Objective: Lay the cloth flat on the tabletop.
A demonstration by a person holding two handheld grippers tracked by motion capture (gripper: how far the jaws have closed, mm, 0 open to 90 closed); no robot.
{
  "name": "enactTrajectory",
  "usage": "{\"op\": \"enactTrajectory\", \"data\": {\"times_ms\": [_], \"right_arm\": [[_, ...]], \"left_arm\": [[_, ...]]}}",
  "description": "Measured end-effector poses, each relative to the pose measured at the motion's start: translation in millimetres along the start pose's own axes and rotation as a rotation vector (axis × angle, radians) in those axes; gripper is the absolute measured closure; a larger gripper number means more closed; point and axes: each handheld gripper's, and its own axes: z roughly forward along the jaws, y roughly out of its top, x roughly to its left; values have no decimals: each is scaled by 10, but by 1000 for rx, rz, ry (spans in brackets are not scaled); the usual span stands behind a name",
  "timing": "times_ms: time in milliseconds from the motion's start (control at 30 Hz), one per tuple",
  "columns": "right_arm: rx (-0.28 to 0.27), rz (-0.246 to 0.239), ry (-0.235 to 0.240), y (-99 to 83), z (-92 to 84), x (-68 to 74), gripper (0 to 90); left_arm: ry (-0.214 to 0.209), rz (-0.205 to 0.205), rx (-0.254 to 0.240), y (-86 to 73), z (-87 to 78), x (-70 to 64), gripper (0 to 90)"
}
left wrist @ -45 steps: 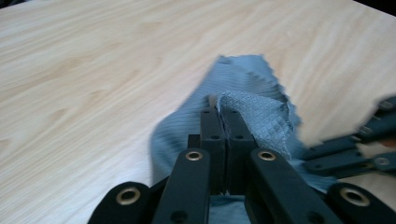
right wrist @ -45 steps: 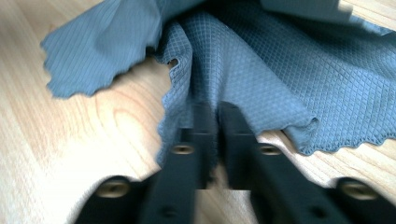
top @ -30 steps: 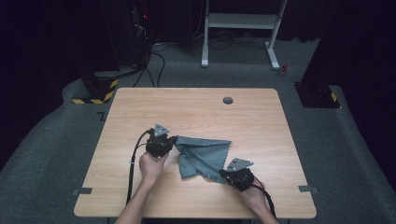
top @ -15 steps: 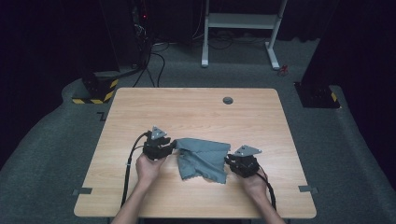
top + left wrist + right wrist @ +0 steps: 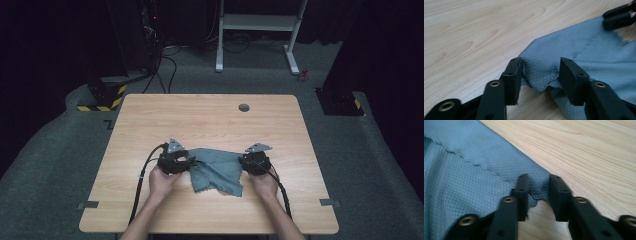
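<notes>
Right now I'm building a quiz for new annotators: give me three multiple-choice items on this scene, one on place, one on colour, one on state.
1. Where does the cloth lie?
A. on the floor
B. on the table, between the hand-held grippers
C. on the white stand

2. The cloth's colour?
A. red
B. yellow
C. grey-blue

3. The left hand-held gripper is:
A. open around a cloth corner
B. lying unheld
C. lifted high

Answers: B, the high view shows it there; C, plain in every view; A, its jaws stand apart with the corner between.
</notes>
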Motion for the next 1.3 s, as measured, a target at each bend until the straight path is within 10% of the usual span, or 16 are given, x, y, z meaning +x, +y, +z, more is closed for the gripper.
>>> {"op": "enactTrajectory", "data": {"times_ms": [267, 967, 1300], "right_arm": [[-28, -23, 36, 55, -93, -6, 871], [-16, -22, 41, 81, -37, -71, 772], [-14, -38, 35, 100, -15, -77, 889]], "left_arm": [[20, 13, 31, 98, 139, 52, 868], [11, -62, 30, 182, 263, 214, 837], [-2, -71, 7, 199, 227, 221, 845]]}}
